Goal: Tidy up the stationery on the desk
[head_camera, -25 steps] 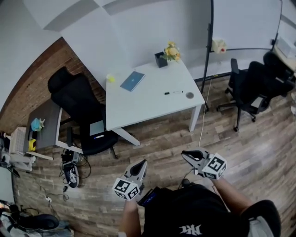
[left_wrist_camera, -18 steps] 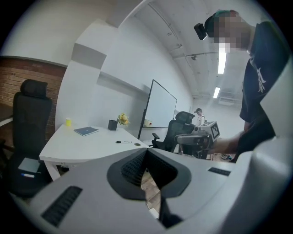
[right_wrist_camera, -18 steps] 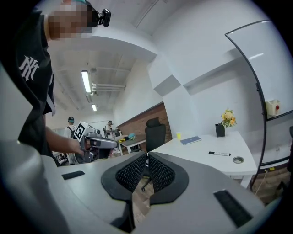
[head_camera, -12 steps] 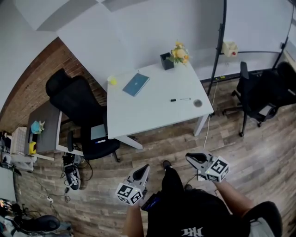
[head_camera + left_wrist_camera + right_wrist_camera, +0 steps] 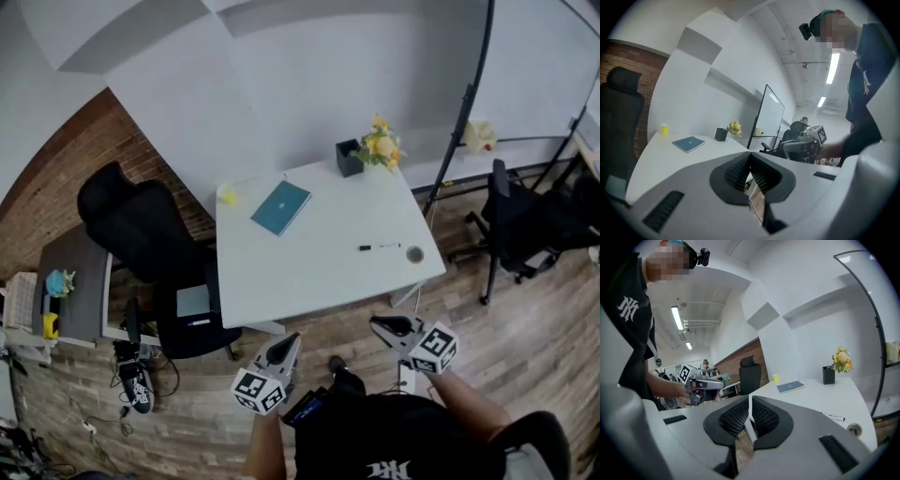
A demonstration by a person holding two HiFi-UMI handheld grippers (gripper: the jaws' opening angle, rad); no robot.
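A white desk (image 5: 319,267) stands ahead of me. On it lie a teal notebook (image 5: 281,207), a black-capped marker pen (image 5: 378,247) and a small round grey item (image 5: 414,254) near the right edge. At the back are a yellow cup (image 5: 228,196) and a black holder with yellow flowers (image 5: 350,157). My left gripper (image 5: 284,348) is shut and empty, short of the desk's front edge. My right gripper (image 5: 382,326) is shut and empty too, below the pen. The notebook (image 5: 688,143) (image 5: 791,386) appears in both gripper views, the pen (image 5: 833,417) in the right one.
A black office chair (image 5: 150,239) stands left of the desk beside a brick wall, with a grey side desk (image 5: 75,281). Another black chair (image 5: 534,225) is at the right, near a whiteboard stand (image 5: 464,112). Wood floor lies between me and the desk.
The desk has come closer and lower in the head view as I walk toward it. Both grippers stay shut and now reach near its front edge.
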